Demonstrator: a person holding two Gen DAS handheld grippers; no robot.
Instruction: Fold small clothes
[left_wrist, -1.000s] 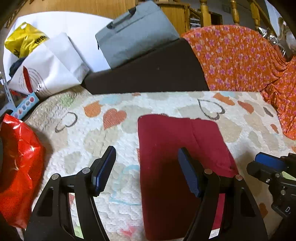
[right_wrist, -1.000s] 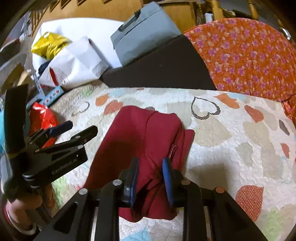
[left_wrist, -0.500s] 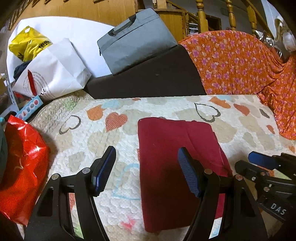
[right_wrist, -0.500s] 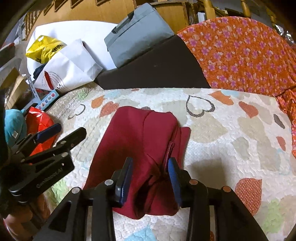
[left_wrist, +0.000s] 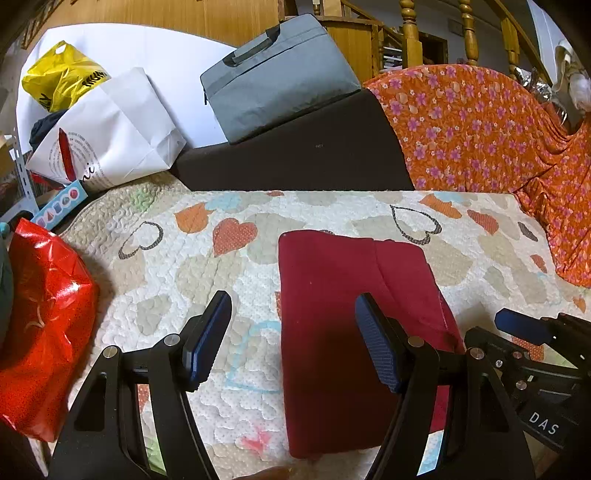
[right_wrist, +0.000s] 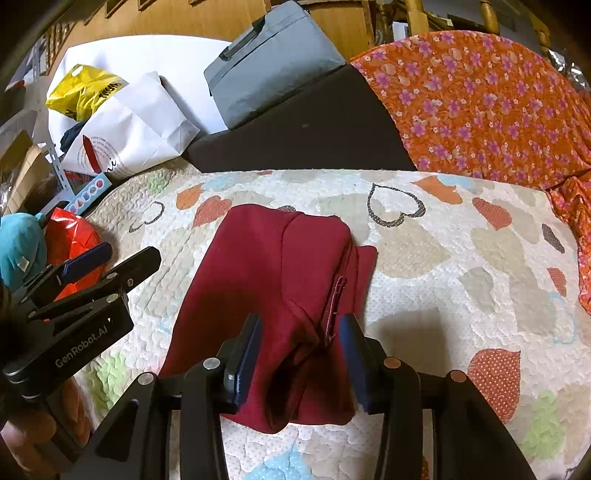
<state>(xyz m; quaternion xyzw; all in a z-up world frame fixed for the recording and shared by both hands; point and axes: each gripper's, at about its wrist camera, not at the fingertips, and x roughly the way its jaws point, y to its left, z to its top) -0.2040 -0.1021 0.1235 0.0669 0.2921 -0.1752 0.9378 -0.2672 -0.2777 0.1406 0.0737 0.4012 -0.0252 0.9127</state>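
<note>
A dark red garment (left_wrist: 332, 314) lies folded into a long rectangle on the heart-patterned quilt (left_wrist: 184, 266). My left gripper (left_wrist: 291, 339) is open and empty, hovering above the garment's left edge. In the right wrist view the garment (right_wrist: 280, 280) has a rumpled near end with a seam showing. My right gripper (right_wrist: 301, 360) is open, its two fingers standing either side of that near end without pinching it. The left gripper (right_wrist: 96, 273) also shows at the left of the right wrist view, and the right gripper (left_wrist: 524, 332) at the right of the left wrist view.
A red plastic bag (left_wrist: 40, 325) sits at the quilt's left edge. Behind the quilt are a dark cushion (left_wrist: 295, 155), a grey laptop bag (left_wrist: 277, 81), a white paper bag (left_wrist: 110, 136) and a yellow bag (left_wrist: 59, 81). An orange floral cloth (left_wrist: 480, 129) drapes at the right.
My right gripper has opened and let go of the garment's near end, which now rests on the quilt. My left gripper stays open and has drawn back slightly.
</note>
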